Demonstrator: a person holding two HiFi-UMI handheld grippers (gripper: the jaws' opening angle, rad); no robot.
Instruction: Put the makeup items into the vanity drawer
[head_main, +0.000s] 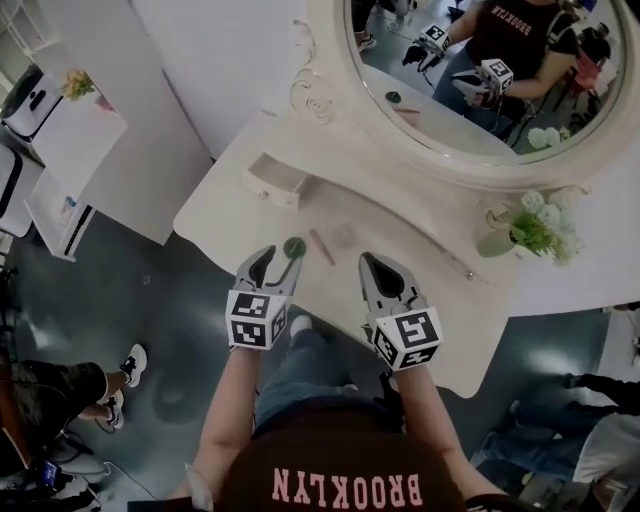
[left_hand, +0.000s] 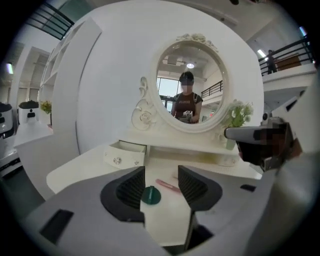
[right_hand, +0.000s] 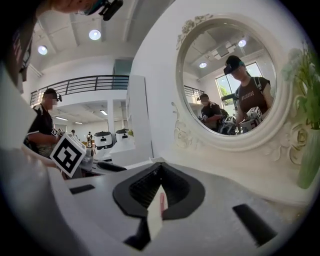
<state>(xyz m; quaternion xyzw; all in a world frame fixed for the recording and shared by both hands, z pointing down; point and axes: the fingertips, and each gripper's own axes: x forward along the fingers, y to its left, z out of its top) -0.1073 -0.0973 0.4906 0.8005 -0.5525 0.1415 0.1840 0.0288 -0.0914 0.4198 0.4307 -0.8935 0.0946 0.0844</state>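
my left gripper (head_main: 281, 256) (left_hand: 161, 182) has its jaws apart, gripping nothing. the green disc (head_main: 294, 247) (left_hand: 150, 195) lies flat on the table (head_main: 225, 215) between them, closer to the left pad (i can't tell if it touches). the pink stick (head_main: 321, 246) (left_hand: 168, 185) lies just past the disc at 2 o'clock. the open drawer (head_main: 275, 180) (left_hand: 125, 155) sits at 11 o'clock from the disc, well apart. my right gripper (head_main: 378, 265) (right_hand: 159, 187), at 3 o'clock, has its jaws together.
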